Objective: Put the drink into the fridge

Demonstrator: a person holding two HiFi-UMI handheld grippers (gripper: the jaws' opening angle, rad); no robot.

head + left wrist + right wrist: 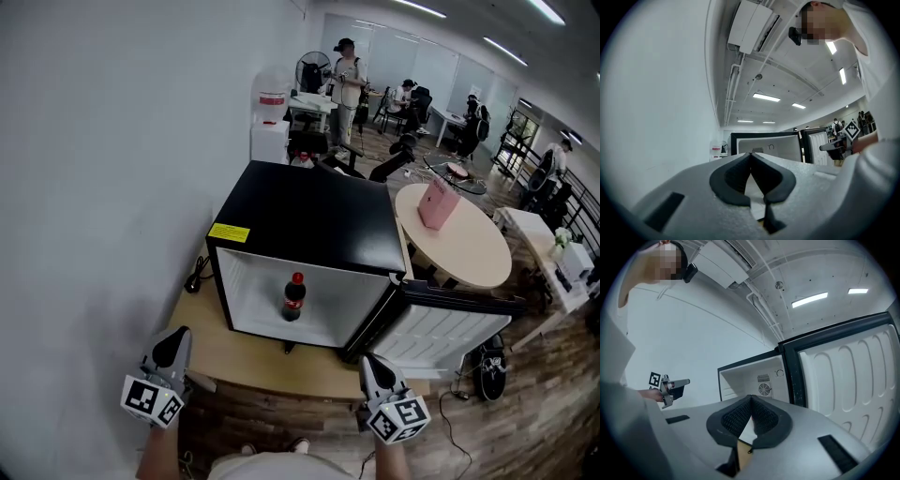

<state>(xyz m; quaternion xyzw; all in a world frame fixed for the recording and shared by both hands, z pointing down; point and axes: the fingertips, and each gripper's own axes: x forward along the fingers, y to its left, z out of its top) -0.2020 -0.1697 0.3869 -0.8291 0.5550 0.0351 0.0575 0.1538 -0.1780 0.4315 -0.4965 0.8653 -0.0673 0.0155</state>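
We hold our left gripper (172,345) and right gripper (374,368) with fingers closed on nothing, before the open fridge (309,211); the cola bottle (294,298) stands upright inside.

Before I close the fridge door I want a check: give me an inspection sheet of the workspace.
Surface: wooden platform bears the black fridge, its door swung open.
Job's things: cola bottle stands upright inside the fridge.
Clutter: pink bag on the round table beyond the fridge.
Grippers: left claw and right claw both shut, empty, short of the fridge.
Cables: black cord left of the fridge; floor cords by the door.
Surroundings: white wall at left; people at desks behind.
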